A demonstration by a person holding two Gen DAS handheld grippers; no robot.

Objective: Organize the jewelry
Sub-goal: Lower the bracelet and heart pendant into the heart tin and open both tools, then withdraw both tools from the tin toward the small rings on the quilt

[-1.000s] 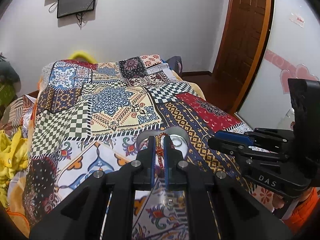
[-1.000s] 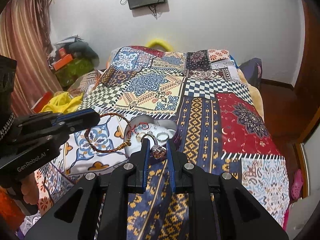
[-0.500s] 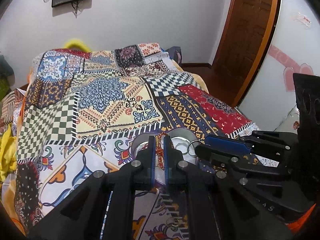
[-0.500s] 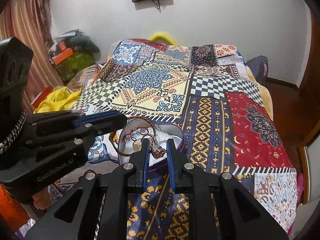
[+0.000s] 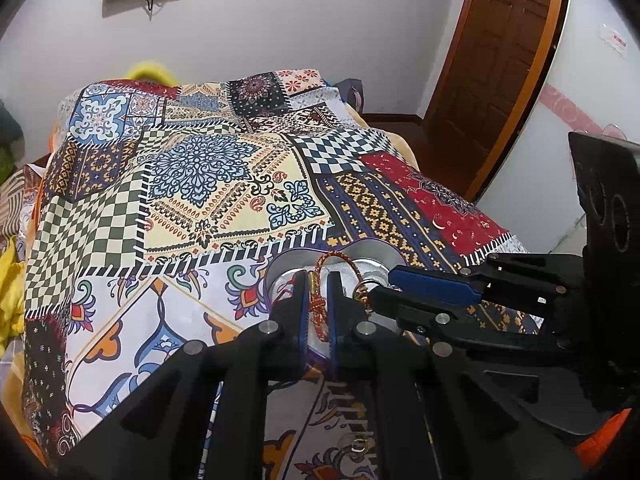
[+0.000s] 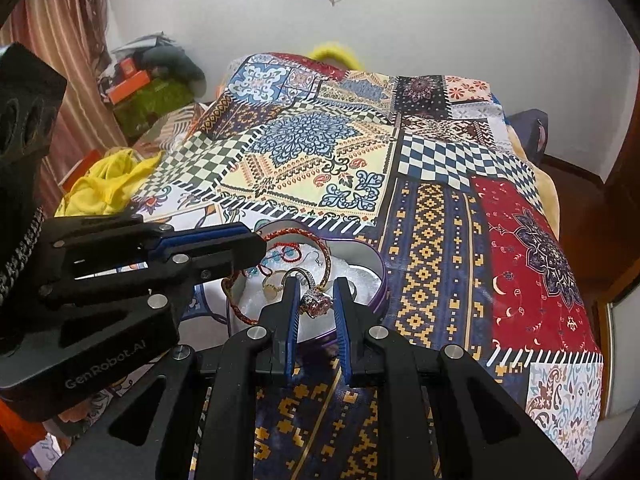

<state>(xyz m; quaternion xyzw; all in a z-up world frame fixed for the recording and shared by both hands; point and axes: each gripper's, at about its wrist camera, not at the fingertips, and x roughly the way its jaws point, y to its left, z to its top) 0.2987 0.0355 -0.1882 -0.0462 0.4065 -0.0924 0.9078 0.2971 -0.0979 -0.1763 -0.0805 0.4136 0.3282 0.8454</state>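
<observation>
Now the left gripper pinches the braided bracelet and the right gripper clamps the jewelled ring over the heart-shaped tin, so releasing them inside seems next.

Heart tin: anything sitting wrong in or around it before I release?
Yes. The braided bracelet pinched in the left gripper loops partly outside the heart tin, its lower arc hanging over the near-left rim rather than inside. The ring in the right gripper is over the white lining.
</observation>
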